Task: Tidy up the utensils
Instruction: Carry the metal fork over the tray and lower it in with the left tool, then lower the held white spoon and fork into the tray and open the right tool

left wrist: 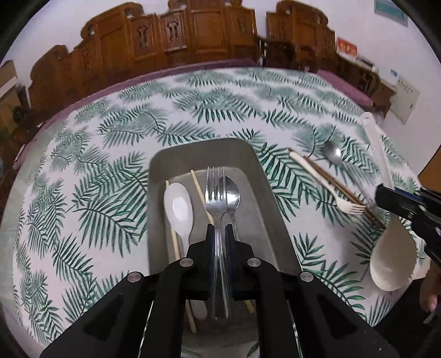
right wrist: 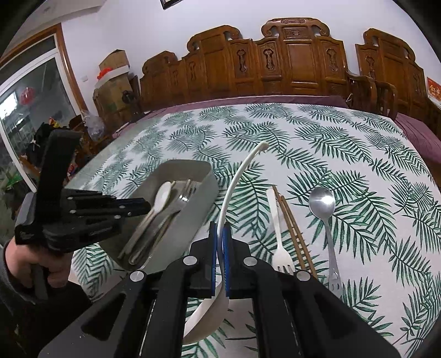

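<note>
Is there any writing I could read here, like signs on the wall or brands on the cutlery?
None can be read.
Red sign on the wall: yellow characters, too blurred.
Teal poster at the top of the wall: too blurred.
White wall notice: blue marks, too small.
Left gripper body: a small pale mark, illegible.
Metal fork and other utensils: no marking visible.

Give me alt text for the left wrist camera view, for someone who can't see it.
The left hand-held gripper is shut on a metal fork over a grey tray holding a white spoon, metal spoon and chopsticks. At right, the right hand-held gripper holds a white ladle on the leaf-print tablecloth.
</note>
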Motion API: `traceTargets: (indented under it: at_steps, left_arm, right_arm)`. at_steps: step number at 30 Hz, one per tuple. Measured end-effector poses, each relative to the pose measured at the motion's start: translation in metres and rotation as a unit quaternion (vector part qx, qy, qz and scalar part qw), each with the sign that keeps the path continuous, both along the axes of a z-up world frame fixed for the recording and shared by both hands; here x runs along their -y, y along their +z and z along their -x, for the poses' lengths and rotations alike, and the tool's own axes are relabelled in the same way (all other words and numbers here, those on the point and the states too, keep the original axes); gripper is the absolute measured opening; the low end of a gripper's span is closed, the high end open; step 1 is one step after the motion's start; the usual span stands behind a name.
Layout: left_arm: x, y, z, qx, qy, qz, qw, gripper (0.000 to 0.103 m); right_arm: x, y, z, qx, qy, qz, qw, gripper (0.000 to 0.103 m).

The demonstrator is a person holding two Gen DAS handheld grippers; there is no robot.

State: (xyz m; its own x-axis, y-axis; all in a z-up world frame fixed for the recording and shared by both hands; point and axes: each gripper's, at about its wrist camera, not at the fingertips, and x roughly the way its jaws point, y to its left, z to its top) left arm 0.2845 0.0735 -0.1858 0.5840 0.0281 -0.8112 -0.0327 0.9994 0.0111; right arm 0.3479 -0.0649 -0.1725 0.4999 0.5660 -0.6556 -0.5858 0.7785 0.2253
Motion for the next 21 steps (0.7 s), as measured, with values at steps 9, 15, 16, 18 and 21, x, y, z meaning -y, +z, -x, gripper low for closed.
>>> traceTargets:
  at_steps: [9, 15, 16, 18, 21]
  left_arm:
    - [-0.022, 0.009, 0.035, 0.037, 0.023, 0.026, 0.9987, 0.007]
    - [-0.03, 0.023, 0.048, 0.064, 0.026, 0.017, 0.9975, 0.007]
    - [-0.032, 0.024, 0.05, 0.067, 0.027, 0.022, 0.9971, 0.007]
    - [-0.036, 0.027, 0.052, 0.071, 0.031, 0.028, 0.9966, 0.008]
    - [-0.038, 0.029, 0.055, 0.078, 0.032, 0.029, 0.996, 0.017]
  right_arm:
    - [-0.028, 0.013, 0.0, 0.005, 0.012, 0.013, 1.0, 0.005]
    - [-0.06, 0.019, -0.003, 0.012, 0.033, 0.024, 0.999, 0.005]
    - [-0.065, 0.019, -0.004, 0.013, 0.036, 0.024, 0.999, 0.005]
    - [-0.075, 0.02, -0.005, 0.011, 0.041, 0.022, 0.999, 0.005]
    - [-0.089, 0.02, -0.009, 0.007, 0.047, 0.017, 0.999, 0.005]
